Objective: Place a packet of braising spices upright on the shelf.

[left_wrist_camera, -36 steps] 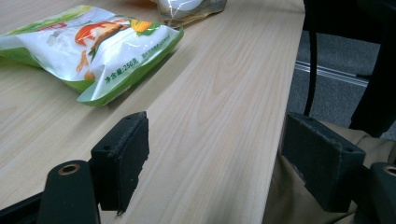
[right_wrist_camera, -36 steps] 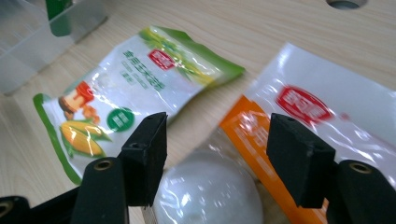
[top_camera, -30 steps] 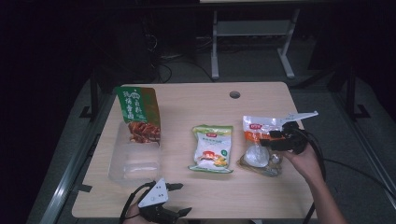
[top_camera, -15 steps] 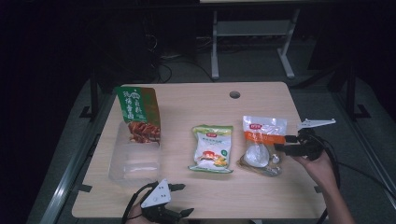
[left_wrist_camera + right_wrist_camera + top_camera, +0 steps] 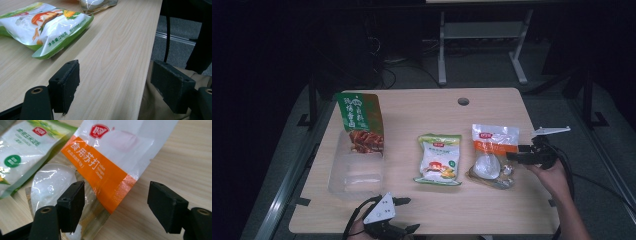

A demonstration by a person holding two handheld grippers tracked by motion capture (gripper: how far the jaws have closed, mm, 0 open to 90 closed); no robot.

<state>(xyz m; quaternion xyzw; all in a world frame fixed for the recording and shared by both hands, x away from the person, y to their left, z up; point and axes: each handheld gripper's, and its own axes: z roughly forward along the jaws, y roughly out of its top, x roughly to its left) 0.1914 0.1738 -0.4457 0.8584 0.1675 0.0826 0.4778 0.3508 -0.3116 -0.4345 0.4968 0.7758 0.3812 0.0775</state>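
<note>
- Wooden table (image 5: 492,210) in a dark room carries everything.
- Right gripper (image 5: 518,156), jaws spread and just opening further, sits just beside the orange-banded bag (image 5: 492,155), whose edge lies between them untouched.
- Left gripper (image 5: 404,215) rests released at the near edge.
- Green-edged bag (image 5: 438,159) lies mid-table, a clear container (image 5: 357,167) farther left.
</note>
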